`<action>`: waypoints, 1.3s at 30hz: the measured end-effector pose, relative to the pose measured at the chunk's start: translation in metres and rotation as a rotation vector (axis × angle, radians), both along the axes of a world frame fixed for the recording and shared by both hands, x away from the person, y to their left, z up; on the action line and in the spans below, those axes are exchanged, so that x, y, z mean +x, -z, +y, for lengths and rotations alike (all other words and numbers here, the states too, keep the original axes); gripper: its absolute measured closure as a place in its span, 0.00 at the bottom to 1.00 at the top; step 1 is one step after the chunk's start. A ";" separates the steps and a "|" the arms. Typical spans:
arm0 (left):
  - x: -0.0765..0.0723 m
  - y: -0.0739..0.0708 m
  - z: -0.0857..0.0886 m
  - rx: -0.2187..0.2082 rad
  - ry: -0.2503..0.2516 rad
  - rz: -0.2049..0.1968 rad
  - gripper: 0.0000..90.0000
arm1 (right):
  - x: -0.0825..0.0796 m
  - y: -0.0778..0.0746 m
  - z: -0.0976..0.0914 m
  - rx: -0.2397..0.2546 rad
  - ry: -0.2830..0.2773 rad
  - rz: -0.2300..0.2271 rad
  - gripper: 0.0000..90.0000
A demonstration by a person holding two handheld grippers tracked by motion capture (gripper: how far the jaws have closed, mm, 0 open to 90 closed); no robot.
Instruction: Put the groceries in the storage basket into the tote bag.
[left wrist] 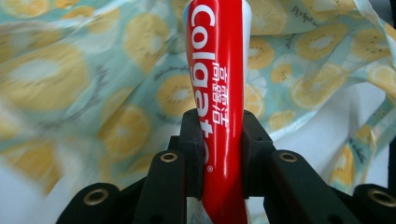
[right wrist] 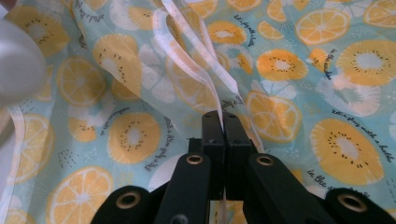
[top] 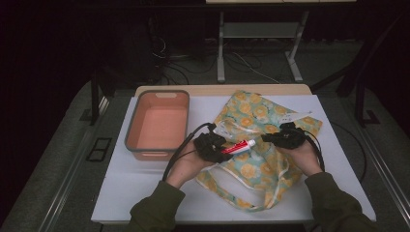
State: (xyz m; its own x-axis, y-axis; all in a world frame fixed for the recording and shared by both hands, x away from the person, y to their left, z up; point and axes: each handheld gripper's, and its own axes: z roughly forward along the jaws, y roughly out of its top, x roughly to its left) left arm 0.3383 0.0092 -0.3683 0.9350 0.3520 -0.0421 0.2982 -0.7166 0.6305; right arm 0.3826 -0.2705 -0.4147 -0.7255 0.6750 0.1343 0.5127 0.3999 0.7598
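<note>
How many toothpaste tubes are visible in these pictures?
1. The toothpaste tube is clamped in the left gripper, above the fruit-print bag. More tubes may be hidden inside the bag.

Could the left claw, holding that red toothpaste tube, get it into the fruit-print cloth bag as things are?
Probably yes. The left claw grips the red toothpaste tube right above the fruit-print cloth bag, whose white-trimmed edge the right claw pinches; nothing lies between.

Dim lab, white-topped table [top: 145, 193], floor cables [top: 241, 63], metal stand legs [top: 221, 53]
</note>
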 end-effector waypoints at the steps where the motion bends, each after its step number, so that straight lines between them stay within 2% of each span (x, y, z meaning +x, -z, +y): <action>1: 0.001 0.002 -0.005 0.007 0.004 0.000 0.83 | 0.000 0.000 0.000 0.000 0.000 0.001 0.99; 5: 0.006 0.012 -0.020 0.032 0.010 0.012 0.83 | 0.000 -0.001 0.000 0.003 0.000 -0.001 0.99; 7: 0.009 0.018 -0.026 0.057 0.010 0.020 0.83 | 0.000 -0.001 -0.001 0.006 0.002 -0.004 0.99; 12: 0.016 0.033 -0.040 0.094 -0.014 0.031 0.82 | -0.001 -0.003 -0.001 0.015 -0.002 -0.011 0.99; 18: 0.024 0.048 -0.051 0.134 -0.027 0.037 0.82 | -0.002 -0.004 -0.001 0.020 -0.002 -0.012 1.00; 21: 0.026 0.053 -0.052 0.137 -0.035 0.039 0.82 | -0.001 -0.004 -0.002 0.023 0.000 -0.015 0.99; 22: 0.026 0.053 -0.052 0.125 -0.040 0.041 0.82 | -0.001 -0.004 -0.002 0.023 0.000 -0.015 0.99; 26: 0.026 0.054 -0.052 0.124 -0.038 0.034 0.81 | -0.002 -0.004 -0.002 0.021 -0.002 -0.017 0.99; 30: 0.025 0.056 -0.048 0.081 -0.046 0.038 0.79 | -0.002 -0.004 -0.001 0.018 -0.003 -0.017 0.99; 35: 0.024 0.052 -0.033 -0.005 -0.068 0.029 0.58 | -0.002 -0.004 -0.002 0.020 -0.001 -0.015 0.99; 37: 0.021 0.050 -0.024 -0.037 -0.072 0.022 0.55 | -0.002 -0.004 -0.002 0.019 0.000 -0.017 0.99; 39: 0.016 0.049 -0.016 -0.056 -0.080 0.010 0.47 | -0.002 -0.004 -0.002 0.019 0.000 -0.016 0.99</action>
State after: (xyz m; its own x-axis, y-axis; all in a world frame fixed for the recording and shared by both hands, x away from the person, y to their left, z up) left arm 0.3546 -0.0072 -0.4171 0.9035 0.4224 -0.0728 0.3593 -0.6538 0.6660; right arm 0.3807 -0.2726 -0.4106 -0.7280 0.6721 0.1352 0.4999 0.3856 0.7755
